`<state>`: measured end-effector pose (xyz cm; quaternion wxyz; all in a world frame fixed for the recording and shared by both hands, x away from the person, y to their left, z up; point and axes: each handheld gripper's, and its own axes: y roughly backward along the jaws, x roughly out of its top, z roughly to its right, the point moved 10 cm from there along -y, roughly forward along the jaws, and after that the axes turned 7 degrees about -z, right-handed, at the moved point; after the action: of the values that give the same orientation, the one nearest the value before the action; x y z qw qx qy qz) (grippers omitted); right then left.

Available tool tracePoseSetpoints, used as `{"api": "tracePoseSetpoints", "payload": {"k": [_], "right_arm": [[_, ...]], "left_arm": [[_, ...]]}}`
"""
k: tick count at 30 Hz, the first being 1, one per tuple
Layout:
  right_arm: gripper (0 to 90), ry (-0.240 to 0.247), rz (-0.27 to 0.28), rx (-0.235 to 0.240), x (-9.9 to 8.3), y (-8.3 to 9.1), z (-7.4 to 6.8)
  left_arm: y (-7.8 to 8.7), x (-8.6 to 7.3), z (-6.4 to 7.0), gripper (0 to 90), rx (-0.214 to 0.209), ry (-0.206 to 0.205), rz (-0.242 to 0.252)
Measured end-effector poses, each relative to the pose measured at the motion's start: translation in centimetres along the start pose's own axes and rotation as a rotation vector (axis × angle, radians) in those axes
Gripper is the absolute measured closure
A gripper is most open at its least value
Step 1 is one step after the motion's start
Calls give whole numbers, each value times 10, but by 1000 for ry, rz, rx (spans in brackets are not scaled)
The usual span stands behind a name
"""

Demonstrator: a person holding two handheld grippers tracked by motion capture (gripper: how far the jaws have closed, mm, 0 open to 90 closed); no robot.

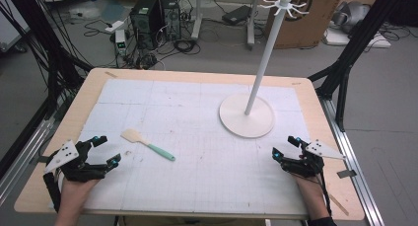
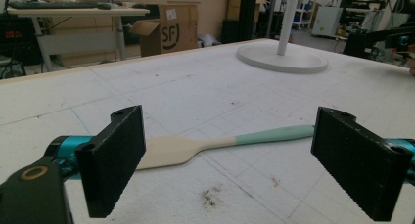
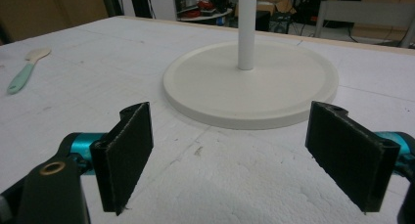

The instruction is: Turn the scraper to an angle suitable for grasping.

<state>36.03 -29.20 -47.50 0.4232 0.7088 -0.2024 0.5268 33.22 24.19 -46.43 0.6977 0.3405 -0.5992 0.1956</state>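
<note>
My left gripper (image 1: 106, 150) sits near the front left corner of the table (image 1: 59, 137), its jaws spread wide and holding nothing; my right gripper (image 1: 285, 148) rests near the front right corner, jaws just as wide apart and likewise empty. Both hover low over the white foam sheet (image 1: 207, 162) that covers most of the wooden top.

The biggest thing on the sheet is the white stand (image 1: 246, 115), towards the back right: a round flat base with a tall slim pole rising from its middle and a ring of small hooks at the top. In the right gripper view its base (image 3: 249, 87) lies straight ahead between my jaws, a little way off and not touched.

The spatula (image 1: 147, 143) lies flat on the sheet towards the front left, just beside my left gripper. Its pale wooden blade points to the left edge and its mint-green handle runs towards the front right. In the left gripper view the spatula (image 2: 220, 143) lies crosswise just beyond the open jaws, blade nearer my left jaw, clear of both pads.
</note>
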Motion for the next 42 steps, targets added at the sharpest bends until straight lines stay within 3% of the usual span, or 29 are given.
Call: {"api": "tracePoseSetpoints", "payload": {"k": [4, 8, 9, 11, 17, 22, 23, 24, 29, 34, 35, 36, 38, 40, 42], "right_arm": [[169, 2, 2, -1, 0, 0, 0], [170, 7, -1, -1, 0, 0, -1], [170, 18, 2, -4, 0, 0, -1], [170, 17, -1, -4, 0, 0, -1], [170, 8, 1, -1, 0, -1, -1], [171, 9, -2, -4, 0, -1, -1], [172, 10, -2, -4, 0, -1, -1], [172, 10, -3, -5, 0, -1, -1], [172, 11, -2, -3, 0, -1, -1], [172, 12, -3, -4, 0, -1, -1], [173, 12, -4, -4, 0, -1, -1], [173, 12, -4, -5, 0, -1, -1], [172, 15, -3, -5, 0, -1, -1], [173, 14, -3, -5, 0, -1, -1], [173, 15, -3, -5, 0, -1, -1]], "left_arm": [[-1, 0, 1, 135, -6, -1, -6], [-2, -6, 9, 171, -47, -6, -90], [-2, -8, 18, 219, -94, -28, -125], [-3, -9, 27, 325, -143, -28, -135], [-11, -8, 43, 565, -190, -55, -172], [-35, -15, 62, 741, -235, -108, -287], [-35, -15, 62, 773, -235, -108, -287], [-44, -17, 66, 799, -238, -121, -326], [-59, -18, 73, 891, -242, -144, -366], [-82, -22, 80, 898, -240, -174, -457], [-82, -22, 80, 898, -240, -174, -457], [-90, -23, 82, 898, -238, -187, -494], [-94, -24, 83, 898, -235, -182, -506], [-106, -25, 84, 899, -212, -201, -547], [-110, -25, 83, 899, -200, -209, -558]]}}
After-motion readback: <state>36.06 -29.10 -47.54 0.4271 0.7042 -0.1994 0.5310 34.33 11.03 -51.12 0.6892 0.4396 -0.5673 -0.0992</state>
